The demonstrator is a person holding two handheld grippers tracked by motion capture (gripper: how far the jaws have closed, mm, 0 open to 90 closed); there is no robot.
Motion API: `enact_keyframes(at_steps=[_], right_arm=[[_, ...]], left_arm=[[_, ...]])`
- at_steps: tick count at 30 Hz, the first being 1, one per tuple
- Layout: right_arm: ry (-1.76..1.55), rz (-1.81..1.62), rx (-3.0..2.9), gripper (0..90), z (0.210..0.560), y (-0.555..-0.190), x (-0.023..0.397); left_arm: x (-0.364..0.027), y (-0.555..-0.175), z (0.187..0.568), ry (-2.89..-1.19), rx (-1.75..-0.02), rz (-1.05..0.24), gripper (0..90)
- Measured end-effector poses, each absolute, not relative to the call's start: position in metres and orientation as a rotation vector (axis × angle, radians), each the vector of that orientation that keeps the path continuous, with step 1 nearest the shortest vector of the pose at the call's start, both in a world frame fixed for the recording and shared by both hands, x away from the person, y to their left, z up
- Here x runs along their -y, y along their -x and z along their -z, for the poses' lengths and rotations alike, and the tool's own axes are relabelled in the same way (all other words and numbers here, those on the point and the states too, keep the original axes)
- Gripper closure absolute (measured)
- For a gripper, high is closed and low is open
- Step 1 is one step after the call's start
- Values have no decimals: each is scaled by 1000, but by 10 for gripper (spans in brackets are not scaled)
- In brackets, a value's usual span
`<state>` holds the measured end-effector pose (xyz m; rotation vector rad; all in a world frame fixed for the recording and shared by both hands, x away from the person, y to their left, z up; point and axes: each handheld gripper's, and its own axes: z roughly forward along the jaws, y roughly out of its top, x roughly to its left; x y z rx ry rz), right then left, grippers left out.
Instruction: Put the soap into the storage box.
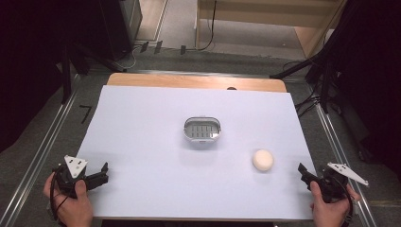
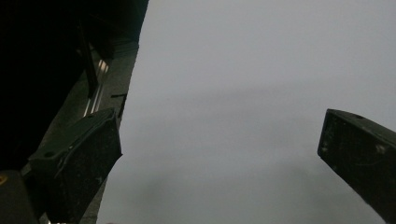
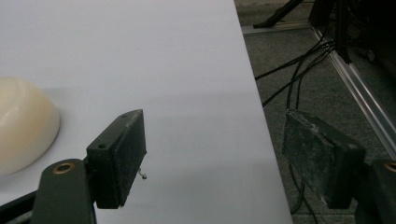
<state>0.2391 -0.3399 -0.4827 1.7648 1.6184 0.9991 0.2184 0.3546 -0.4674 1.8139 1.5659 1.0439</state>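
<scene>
A small white container with a grey ribbed inside stands at the middle of the white table sheet. A cream, rounded dome-like object lies to its right, nearer the front. My left gripper rests at the sheet's front left corner, its jaws wide apart over bare sheet. Held at the front right edge, my right gripper is open with nothing between its jaws. In the right gripper view the cream object sits just left of the left jaw, apart from it.
The sheet covers a wooden table whose far edge shows bare. Metal rails run along the floor on both sides. Black cables and stand legs lie on the grey floor right of the table.
</scene>
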Motion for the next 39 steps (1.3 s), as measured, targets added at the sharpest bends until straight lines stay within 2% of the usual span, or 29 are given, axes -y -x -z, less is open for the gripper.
enact_keyframes(at_steps=[3,6,11,13,16,17,20,31,39], right_arm=[[-1755,-992,-1647,226,482,-241,336],[-1739,-1036,-1690,286,480,-243,332],[-1712,-1050,-1729,287,478,-246,330],[-1731,-1083,-1796,322,476,-248,331],[-1730,-1106,-1822,310,474,-248,331],[-1747,-1101,-1832,275,472,-249,330],[-1743,-1052,-1841,246,469,-249,325],[-1743,-1034,-1917,227,463,-253,313],[-1737,-1019,-1989,171,459,-259,302]], left_arm=[[-355,-218,467,-1812,-1564,-1043,1],[-355,-218,467,-1815,-1563,-1042,1],[-355,-218,467,-1816,-1564,-1043,1],[-354,-219,467,-1816,-1565,-1044,1],[-354,-219,467,-1817,-1565,-1043,1],[-354,-219,467,-1818,-1565,-1044,1],[-354,-218,467,-1819,-1564,-1044,1],[-354,-219,468,-1822,-1564,-1048,1],[-353,-219,468,-1834,-1556,-1049,1]])
